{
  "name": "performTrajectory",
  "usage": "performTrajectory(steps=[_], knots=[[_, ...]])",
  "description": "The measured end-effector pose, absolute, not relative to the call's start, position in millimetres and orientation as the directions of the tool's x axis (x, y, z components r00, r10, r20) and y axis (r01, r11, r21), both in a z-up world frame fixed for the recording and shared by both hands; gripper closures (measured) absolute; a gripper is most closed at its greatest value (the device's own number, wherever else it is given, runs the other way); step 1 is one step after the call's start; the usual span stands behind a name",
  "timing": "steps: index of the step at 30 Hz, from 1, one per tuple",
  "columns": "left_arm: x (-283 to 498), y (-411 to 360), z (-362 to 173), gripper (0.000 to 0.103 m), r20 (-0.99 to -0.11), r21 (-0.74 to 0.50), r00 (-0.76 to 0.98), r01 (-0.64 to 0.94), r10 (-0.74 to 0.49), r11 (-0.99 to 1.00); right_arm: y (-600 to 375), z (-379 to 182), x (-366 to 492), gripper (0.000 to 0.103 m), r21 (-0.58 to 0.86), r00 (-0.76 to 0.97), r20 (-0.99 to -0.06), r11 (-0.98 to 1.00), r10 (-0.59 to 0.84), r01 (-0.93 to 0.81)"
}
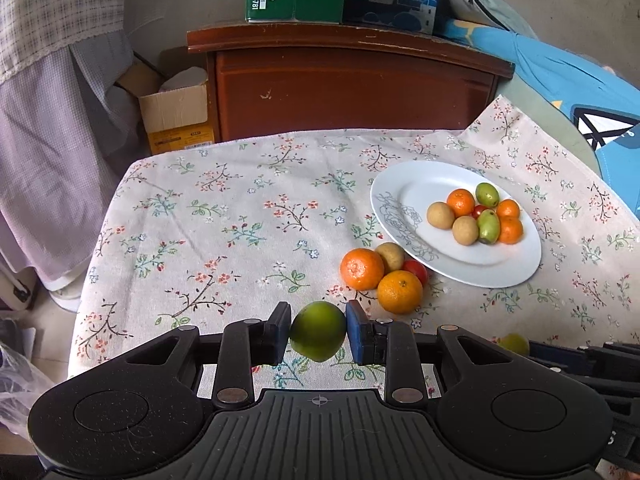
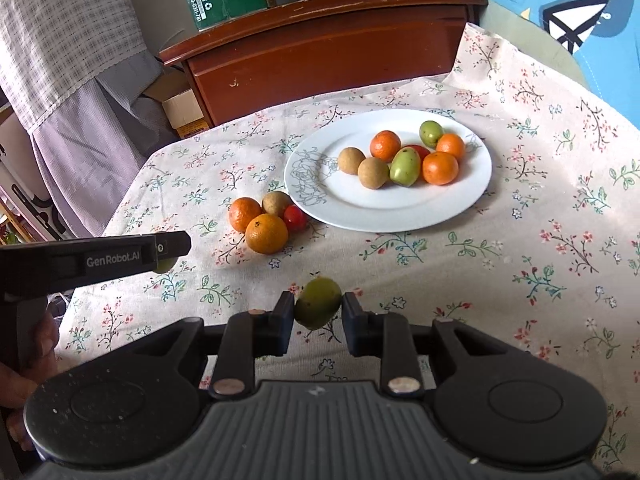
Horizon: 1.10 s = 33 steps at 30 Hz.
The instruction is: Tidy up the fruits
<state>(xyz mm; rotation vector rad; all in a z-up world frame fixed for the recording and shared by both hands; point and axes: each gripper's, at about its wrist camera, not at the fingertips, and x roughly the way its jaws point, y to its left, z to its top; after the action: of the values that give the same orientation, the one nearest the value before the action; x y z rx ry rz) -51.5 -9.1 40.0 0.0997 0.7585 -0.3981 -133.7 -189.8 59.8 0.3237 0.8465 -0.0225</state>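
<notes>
The white plate (image 2: 400, 208) holds oranges, green fruits, brown fruits and a tomato. The left hand-held gripper (image 1: 318, 330) pinches one green fruit (image 1: 318, 330); the right hand-held gripper (image 2: 318, 312) pinches another green fruit (image 2: 318, 306).

The bench (image 2: 520, 300), draped in a floral cloth (image 2: 460, 264), carries a white plate (image 2: 400, 212) of fruit ahead of the right claw (image 2: 318, 316) and two oranges (image 2: 266, 234), a brown fruit (image 2: 276, 202) and a tomato (image 2: 295, 218) huddled beside the plate.

A room in a home, flowery cloth (image 1: 240, 208) covering the tabletop, brown wooden cabinet (image 1: 348, 88) standing behind, cardboard boxes (image 1: 176, 116) sitting on the floor, checked fabric (image 1: 60, 32) hanging, white plate (image 2: 400, 208) holding fruit.
</notes>
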Motion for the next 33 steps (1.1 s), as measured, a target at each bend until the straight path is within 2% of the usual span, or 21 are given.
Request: performTrajectory(steps=[13,24,33], knots=[[-76,-10,48,0.076,-0.666,-0.051,0.660,0.425,-0.348,0.904,-192,76,-150,0.077,0.278,0.687,-0.717,0.952,0.118,0.127],[-58,-22,67,0.076,-0.638,-0.074,0.657,0.467,-0.402,0.881,-223,108,-133,0.077,0.307,0.751,-0.650,0.944,0.118,0.118],[-34,-39,73,0.076,-0.636,-0.082,0.637,0.505,-0.435,0.859,-254,114,-108,0.077,0.307,0.760,-0.643,0.941,0.094,0.144]])
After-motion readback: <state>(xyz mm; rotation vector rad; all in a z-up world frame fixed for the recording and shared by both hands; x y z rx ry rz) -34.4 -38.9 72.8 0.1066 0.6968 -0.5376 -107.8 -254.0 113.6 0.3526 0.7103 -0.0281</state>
